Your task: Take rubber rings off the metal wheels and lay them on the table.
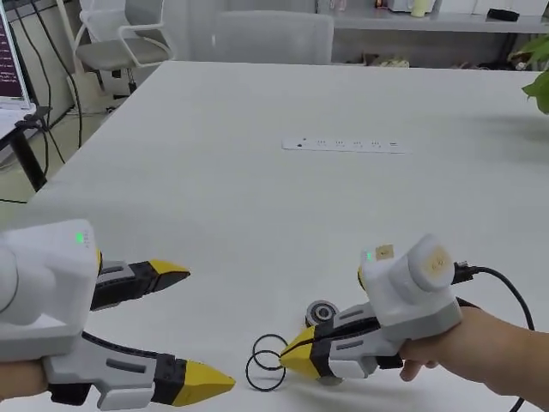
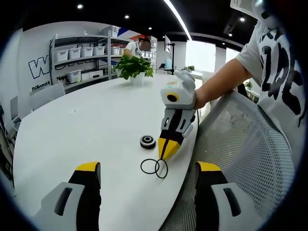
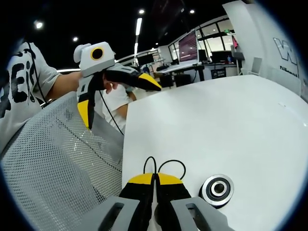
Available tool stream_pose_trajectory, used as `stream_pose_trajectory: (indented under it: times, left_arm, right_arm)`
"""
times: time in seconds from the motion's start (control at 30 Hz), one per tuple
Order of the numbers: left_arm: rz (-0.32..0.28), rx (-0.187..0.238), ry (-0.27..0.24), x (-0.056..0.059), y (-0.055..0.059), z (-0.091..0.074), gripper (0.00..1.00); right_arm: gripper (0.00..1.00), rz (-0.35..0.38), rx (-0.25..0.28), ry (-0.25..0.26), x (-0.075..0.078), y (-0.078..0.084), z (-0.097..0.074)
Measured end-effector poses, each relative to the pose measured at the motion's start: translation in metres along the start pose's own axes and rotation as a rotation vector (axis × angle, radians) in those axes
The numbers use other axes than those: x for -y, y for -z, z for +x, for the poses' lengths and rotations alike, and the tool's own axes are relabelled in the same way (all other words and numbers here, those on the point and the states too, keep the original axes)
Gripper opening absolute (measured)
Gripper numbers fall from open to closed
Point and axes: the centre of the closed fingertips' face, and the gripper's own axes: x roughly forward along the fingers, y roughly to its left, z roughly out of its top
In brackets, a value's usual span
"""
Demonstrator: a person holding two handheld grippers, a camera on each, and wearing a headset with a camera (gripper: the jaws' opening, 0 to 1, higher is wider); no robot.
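Note:
Two black rubber rings (image 1: 265, 361) overlap near the table's front edge. A small metal wheel (image 1: 322, 312) lies flat just behind them and shows no ring around it. My right gripper (image 1: 288, 353) is shut, its yellow tips on the edge of one ring. In the right gripper view the rings (image 3: 167, 165) curve out from behind the closed tips (image 3: 155, 176), with the wheel (image 3: 217, 189) to their right. In the left gripper view one ring (image 2: 162, 168) looks tilted up under the right gripper (image 2: 162, 153). My left gripper (image 1: 192, 326) hovers open to the left, holding nothing.
A white power strip (image 1: 343, 144) lies mid-table. A potted plant (image 1: 538, 75) stands at the far right edge, chairs (image 1: 124, 39) beyond the far side. A mesh chair back (image 2: 240, 144) sits close to the table's front edge (image 2: 185, 154).

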Motion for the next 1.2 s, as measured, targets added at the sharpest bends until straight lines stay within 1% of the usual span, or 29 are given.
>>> stream_pose_trajectory:
  times: [0.17, 0.33, 0.4, 0.5, 0.6, 0.7, 0.93, 1.2]
  left_arm:
    - [0.000, 0.000, 0.001, 0.000, 0.000, 0.001, 0.78]
    - [-0.006, -0.002, 0.004, 0.001, 0.002, 0.002, 0.78]
    - [-0.007, -0.005, 0.005, 0.002, 0.003, 0.002, 0.78]
    - [-0.011, -0.006, 0.007, 0.002, 0.003, 0.002, 0.78]
    - [-0.011, -0.008, 0.007, 0.001, 0.003, 0.002, 0.78]
    - [-0.010, -0.008, 0.007, 0.001, 0.003, 0.002, 0.78]
    - [-0.005, -0.013, 0.018, 0.000, 0.001, 0.007, 0.77]
    - [0.019, -0.015, 0.035, 0.000, -0.008, 0.014, 0.76]
  right_arm:
    - [0.00, -0.017, -0.014, 0.019, 0.003, 0.003, 0.000]
    - [0.05, -0.034, -0.016, 0.029, 0.005, 0.003, 0.001]
    - [0.07, -0.044, -0.024, 0.033, 0.006, 0.005, 0.001]
    - [0.10, -0.043, -0.036, 0.028, 0.005, 0.008, 0.002]
    - [0.12, -0.054, -0.037, 0.026, 0.004, 0.008, 0.002]
    - [0.14, -0.055, -0.024, 0.028, 0.004, 0.004, 0.000]
    - [0.16, -0.045, 0.013, 0.049, 0.011, -0.006, -0.009]
    - [0.18, -0.036, 0.055, 0.077, 0.020, -0.016, -0.022]
